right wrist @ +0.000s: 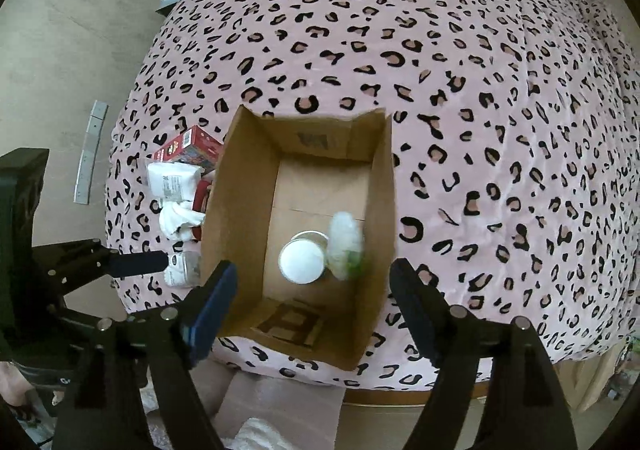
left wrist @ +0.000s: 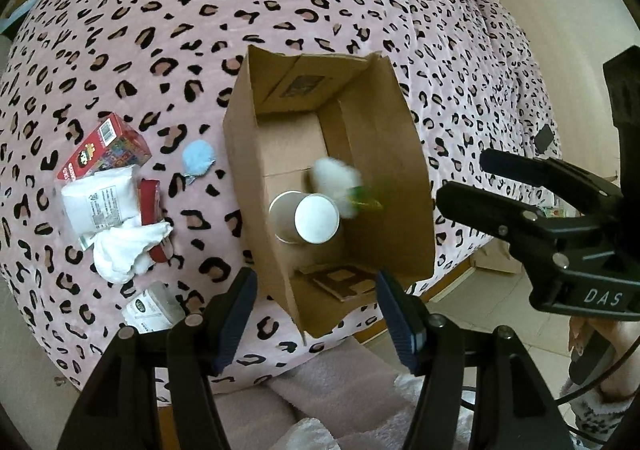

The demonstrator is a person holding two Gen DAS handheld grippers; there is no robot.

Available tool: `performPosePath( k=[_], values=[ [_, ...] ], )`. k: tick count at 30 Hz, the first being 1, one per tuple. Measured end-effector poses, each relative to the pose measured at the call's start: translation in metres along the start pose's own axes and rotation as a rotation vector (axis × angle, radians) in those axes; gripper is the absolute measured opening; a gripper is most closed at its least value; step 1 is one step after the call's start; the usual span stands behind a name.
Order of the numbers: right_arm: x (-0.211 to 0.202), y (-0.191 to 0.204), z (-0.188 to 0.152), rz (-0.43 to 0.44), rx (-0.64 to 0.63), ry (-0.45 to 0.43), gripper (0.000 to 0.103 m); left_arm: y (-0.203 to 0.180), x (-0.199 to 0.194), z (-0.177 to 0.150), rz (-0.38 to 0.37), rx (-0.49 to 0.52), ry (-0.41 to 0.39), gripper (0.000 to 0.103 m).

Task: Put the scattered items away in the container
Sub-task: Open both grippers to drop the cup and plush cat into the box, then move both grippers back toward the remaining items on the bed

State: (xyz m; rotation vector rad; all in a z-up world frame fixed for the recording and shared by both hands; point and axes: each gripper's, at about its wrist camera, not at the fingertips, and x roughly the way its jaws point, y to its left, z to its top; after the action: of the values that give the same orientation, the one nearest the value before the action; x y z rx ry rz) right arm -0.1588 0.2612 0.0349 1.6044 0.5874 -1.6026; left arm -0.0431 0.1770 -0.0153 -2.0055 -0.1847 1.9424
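Observation:
An open cardboard box stands on the leopard-print bed. Inside it a silver can stands upright, and a blurred white and green item is in the air beside it. Left of the box lie a red box, a white packet, a white cloth, a blue pompom and a small white jar. My left gripper is open near the box's near end. My right gripper is open above the box.
The bed's near edge and a wooden frame run below the box. Beige floor lies to the left, with a grey strip on it. Pink and white fabric lies below the grippers.

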Motion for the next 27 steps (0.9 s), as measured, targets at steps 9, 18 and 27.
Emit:
performPosePath(
  k=[9, 18, 27],
  values=[
    [0.0012, -0.0011, -0.0047, -0.004, 0.024, 0.002, 0.082, 0.0008, 0.0011, -0.0021, 0.015, -0.004, 0.009, 0.063],
    [0.0013, -0.0010, -0.0048, -0.010, 0.052, -0.003, 0.082, 0.0019, 0.0013, -0.0038, 0.010, -0.008, 0.004, 0.063],
    [0.0012, 0.0014, -0.0083, -0.016, 0.079, -0.009, 0.082, 0.0091, -0.0017, -0.0074, 0.003, -0.028, 0.000, 0.063]
  ],
)
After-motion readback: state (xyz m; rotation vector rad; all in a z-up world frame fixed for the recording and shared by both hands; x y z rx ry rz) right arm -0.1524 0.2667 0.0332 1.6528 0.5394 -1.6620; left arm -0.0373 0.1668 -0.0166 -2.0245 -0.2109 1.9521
